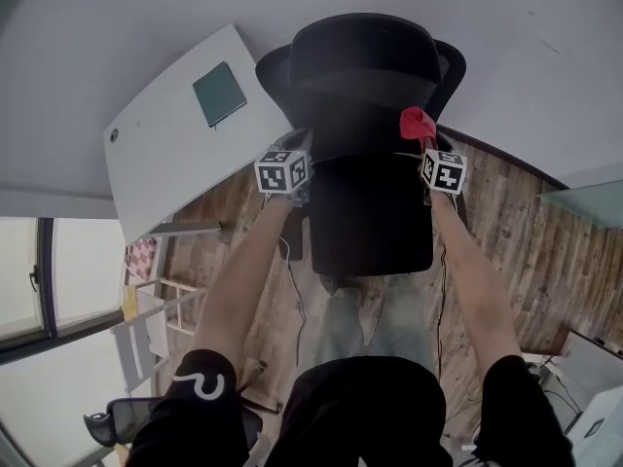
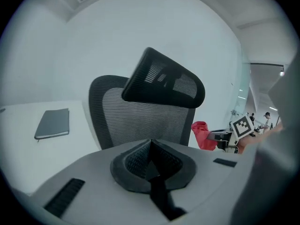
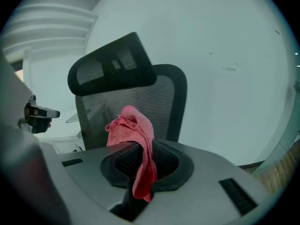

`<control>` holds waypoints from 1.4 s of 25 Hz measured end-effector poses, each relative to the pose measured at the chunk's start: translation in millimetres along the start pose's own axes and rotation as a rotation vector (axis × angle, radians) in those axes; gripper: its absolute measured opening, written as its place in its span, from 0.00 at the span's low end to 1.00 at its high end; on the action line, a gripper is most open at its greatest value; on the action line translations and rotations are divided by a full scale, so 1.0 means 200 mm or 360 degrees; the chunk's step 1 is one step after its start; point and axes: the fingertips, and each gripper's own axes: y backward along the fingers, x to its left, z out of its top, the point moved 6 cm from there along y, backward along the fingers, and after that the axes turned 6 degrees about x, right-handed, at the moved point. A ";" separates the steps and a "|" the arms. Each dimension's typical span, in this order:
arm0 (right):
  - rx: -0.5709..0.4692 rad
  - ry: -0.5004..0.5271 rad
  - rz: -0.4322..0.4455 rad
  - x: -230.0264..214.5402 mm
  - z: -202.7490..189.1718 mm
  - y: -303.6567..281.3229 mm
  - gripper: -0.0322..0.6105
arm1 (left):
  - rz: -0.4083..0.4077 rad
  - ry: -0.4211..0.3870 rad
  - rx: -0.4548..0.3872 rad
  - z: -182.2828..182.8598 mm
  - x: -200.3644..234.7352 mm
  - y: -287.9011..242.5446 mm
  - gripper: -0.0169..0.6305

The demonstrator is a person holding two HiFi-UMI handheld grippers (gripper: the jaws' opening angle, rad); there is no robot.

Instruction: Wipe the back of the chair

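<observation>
Right claw first: jaws pinched tight on the red cloth, which bunches above the pads and trails a tail down below them. Straight past that cloth, dead ahead along the jaws, stands the chair back, its grey mesh upright, long axis running top to bottom, with the black headrest tilted above it. Whether the cloth already touches the mesh, I cannot tell; it looks very near. From the head view the cloth sits at the right side of the chair, so the right claw is the one placed to wipe, and I'd say its stroke wants to run along that upright mesh, pushing forward first. Over to the left claw: jaws together, nothing between them, also facing the mesh back from the other side, with the headrest above. Further out left, a grey notebook lies on the white table.
</observation>
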 end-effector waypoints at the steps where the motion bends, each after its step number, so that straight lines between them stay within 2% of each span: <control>1: -0.0005 0.0008 0.0033 0.10 -0.01 -0.01 0.16 | 0.0009 0.0010 -0.0002 -0.02 0.06 0.04 0.06; 6: -0.0018 0.0116 0.0208 0.58 0.00 -0.10 0.16 | 0.0050 0.0045 -0.0019 -0.12 0.29 0.25 0.06; 12: 0.0018 0.0318 0.0420 1.15 0.04 -0.28 0.16 | 0.0089 0.0220 -0.0080 -0.20 0.59 0.50 0.06; 16: 0.0057 0.0350 0.0505 1.39 0.09 -0.43 0.16 | 0.0128 0.0240 -0.0100 -0.24 0.70 0.57 0.06; 19: 0.0105 0.0468 0.0539 1.55 0.09 -0.51 0.16 | 0.0155 0.0257 -0.0111 -0.28 0.75 0.58 0.06; 22: 0.0133 0.0568 0.0534 1.61 0.10 -0.61 0.16 | 0.0148 0.0256 -0.0120 -0.30 0.73 0.56 0.06; 29: 0.0162 0.0747 0.0467 1.55 0.15 -0.73 0.16 | 0.0189 0.0282 -0.0100 -0.39 0.69 0.54 0.06; 35: 0.0179 0.0673 0.0380 1.28 0.15 -0.73 0.16 | 0.0199 0.0287 -0.0081 -0.41 0.55 0.45 0.06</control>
